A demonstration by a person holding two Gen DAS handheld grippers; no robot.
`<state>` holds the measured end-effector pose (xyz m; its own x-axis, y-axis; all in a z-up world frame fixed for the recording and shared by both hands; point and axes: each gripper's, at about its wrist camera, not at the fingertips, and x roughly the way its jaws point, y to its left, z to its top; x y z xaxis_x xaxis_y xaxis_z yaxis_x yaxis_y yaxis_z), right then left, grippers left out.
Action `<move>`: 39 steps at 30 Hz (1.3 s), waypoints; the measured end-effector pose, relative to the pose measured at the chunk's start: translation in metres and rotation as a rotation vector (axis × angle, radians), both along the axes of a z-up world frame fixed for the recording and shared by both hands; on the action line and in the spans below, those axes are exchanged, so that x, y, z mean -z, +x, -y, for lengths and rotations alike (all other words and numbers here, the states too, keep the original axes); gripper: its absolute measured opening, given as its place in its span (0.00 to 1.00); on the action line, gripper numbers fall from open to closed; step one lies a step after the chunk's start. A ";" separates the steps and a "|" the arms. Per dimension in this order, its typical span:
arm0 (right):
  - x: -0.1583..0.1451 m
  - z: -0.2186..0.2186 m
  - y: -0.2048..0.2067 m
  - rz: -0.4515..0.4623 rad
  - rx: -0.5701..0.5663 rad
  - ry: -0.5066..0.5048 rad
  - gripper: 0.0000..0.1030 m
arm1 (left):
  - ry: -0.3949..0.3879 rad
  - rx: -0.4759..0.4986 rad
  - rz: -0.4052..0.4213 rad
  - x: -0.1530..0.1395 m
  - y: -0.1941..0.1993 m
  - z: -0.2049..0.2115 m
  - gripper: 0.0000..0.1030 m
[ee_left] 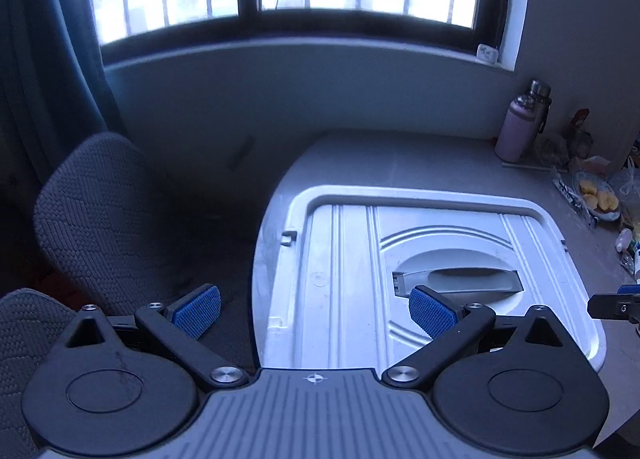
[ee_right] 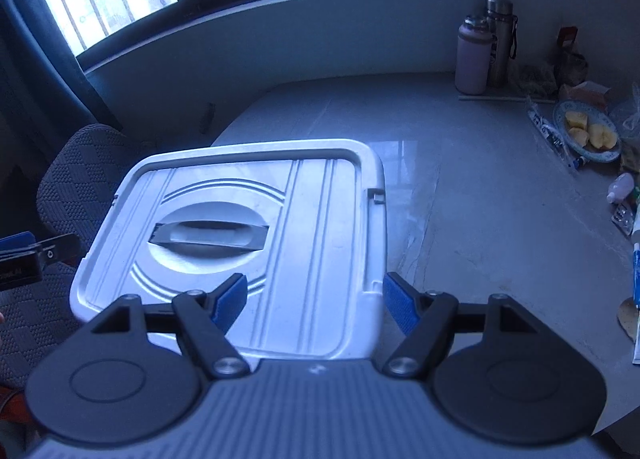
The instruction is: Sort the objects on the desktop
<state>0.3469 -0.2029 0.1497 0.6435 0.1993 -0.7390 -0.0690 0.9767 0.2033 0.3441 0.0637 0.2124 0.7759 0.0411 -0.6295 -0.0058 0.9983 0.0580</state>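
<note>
Above the white bin lid [ee_right: 256, 219], both grippers, left [ee_left: 316, 311] and right [ee_right: 314, 305], hang spread, empty; best approach its handle [ee_right: 208, 237] squarely.

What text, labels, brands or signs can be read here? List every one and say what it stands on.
None can be read.
Left gripper body: pale lettering at the frame edge, too blurred.
Tube at the table's right edge: print too small.
Long packet beside the fruit plate: print too small.
Steel flask: dark label, unreadable.
Right gripper and white box lid: no words visible.
</note>
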 end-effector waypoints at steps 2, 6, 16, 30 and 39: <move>-0.006 -0.006 -0.020 0.036 -0.007 -0.012 0.72 | 0.035 0.003 0.063 -0.005 -0.029 0.000 0.99; -0.004 -0.015 -0.062 0.096 0.012 -0.036 0.73 | 0.090 -0.003 0.110 -0.003 -0.078 0.004 0.99; 0.048 -0.029 -0.156 0.240 0.037 -0.088 0.80 | -0.010 0.000 0.131 0.079 -0.160 0.035 0.99; 0.146 -0.051 -0.206 0.356 0.048 -0.120 0.82 | 0.056 0.006 0.198 0.178 -0.218 0.054 0.99; 0.172 -0.049 -0.215 0.369 0.077 -0.110 0.82 | 0.082 0.006 0.160 0.205 -0.214 0.049 0.99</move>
